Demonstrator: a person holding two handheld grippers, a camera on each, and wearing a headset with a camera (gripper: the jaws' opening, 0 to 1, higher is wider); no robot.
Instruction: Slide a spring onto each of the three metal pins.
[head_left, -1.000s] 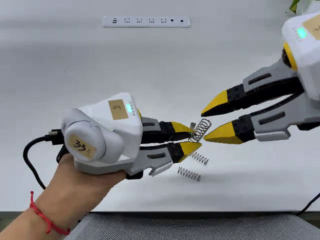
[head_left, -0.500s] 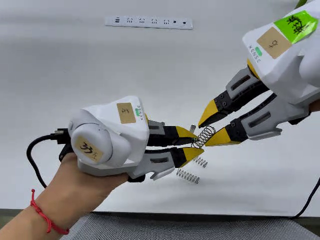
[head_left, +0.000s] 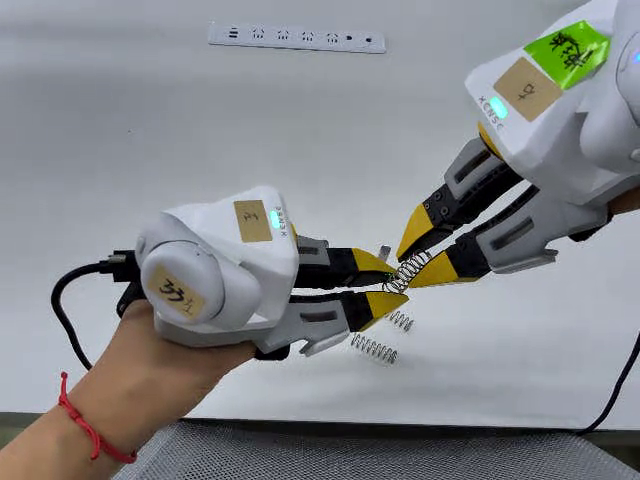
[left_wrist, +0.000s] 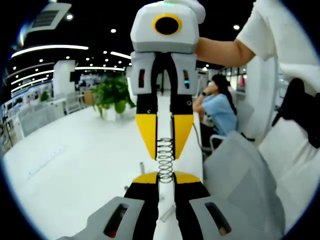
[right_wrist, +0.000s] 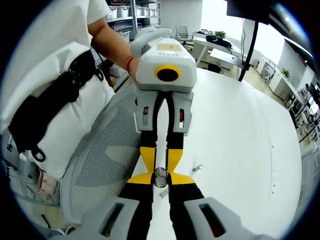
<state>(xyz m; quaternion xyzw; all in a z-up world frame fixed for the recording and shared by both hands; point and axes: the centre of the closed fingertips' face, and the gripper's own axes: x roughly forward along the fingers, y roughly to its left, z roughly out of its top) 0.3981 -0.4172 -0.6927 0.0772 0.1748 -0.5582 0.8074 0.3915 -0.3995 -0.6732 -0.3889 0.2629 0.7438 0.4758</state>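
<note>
In the head view the left gripper (head_left: 390, 284), carried in a hand (head_left: 150, 365), points right just above the table (head_left: 200, 130). The right gripper (head_left: 417, 263) slants down to meet it, and a spring (head_left: 407, 270) bridges the two pairs of tips. Two loose springs (head_left: 375, 348) lie on the table just below, a bare pin (head_left: 384, 251) shows just past the left gripper's upper jaw, and a power strip (head_left: 297, 37) sits at the far edge. The left gripper view shows the spring's full length, running straight from its own nearly closed tips into the right gripper's jaws, which are parted to about the coil's width and pinch its far end. Whether the left jaws nip the spring itself or a pin hidden inside the coils cannot be told. The right gripper view shows the spring end-on, touching both its tips, with the bare pin on the table clearly apart from both grippers. This looks like the first spring being threaded. Next, the spring's axis needs to stay straight while a gentle push goes along it.
</note>
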